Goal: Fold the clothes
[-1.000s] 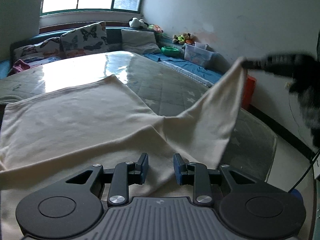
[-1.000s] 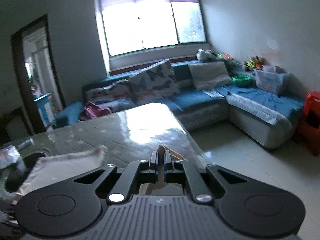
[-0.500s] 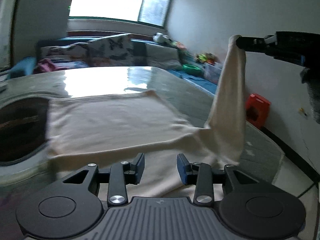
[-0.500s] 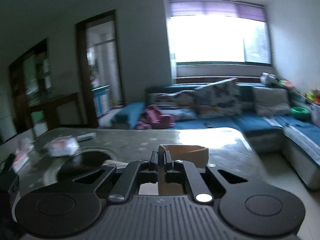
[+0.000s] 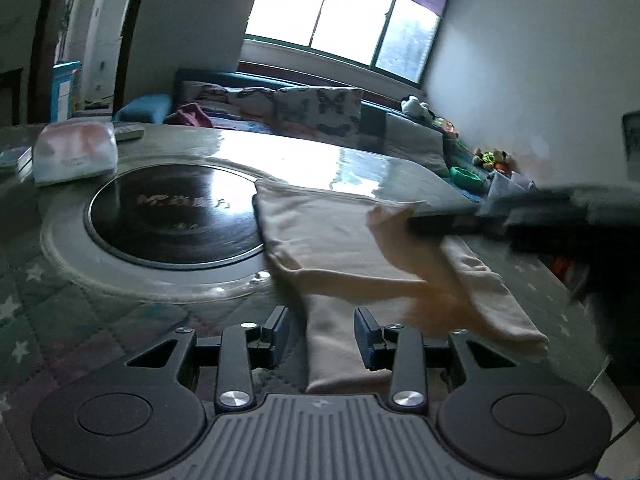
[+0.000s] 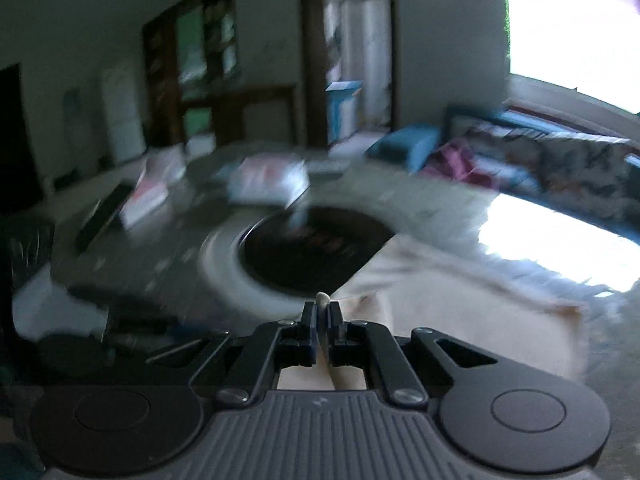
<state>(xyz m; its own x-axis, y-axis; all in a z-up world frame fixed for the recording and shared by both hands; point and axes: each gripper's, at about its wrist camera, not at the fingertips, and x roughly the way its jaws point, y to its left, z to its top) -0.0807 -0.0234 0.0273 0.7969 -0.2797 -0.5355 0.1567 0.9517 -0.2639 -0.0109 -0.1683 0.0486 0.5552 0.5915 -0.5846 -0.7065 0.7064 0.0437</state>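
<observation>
Nearest, the left gripper (image 5: 322, 334) hovers with its fingers (image 5: 366, 336) parted over a strip of the cream garment (image 5: 320, 236), not pressing it. The garment lies partly folded on the quilted tabletop (image 5: 80, 300), beside a dark round inset (image 5: 172, 216). Farther right, the right gripper (image 6: 320, 314) pinches a garment corner, lifted above the fold.

Tabletop (image 5: 120, 304): quilted star-print cover under glossy clear sheet, window glare on far side. Round black induction plate (image 5: 172, 220) set in pale ring at centre. Cream garment (image 5: 320, 232) lies flat right of plate, left edge overlapping ring, near end reaching front edge. White-pink soft package (image 5: 74, 152) at far left; remote (image 5: 128, 133) just behind it.
</observation>
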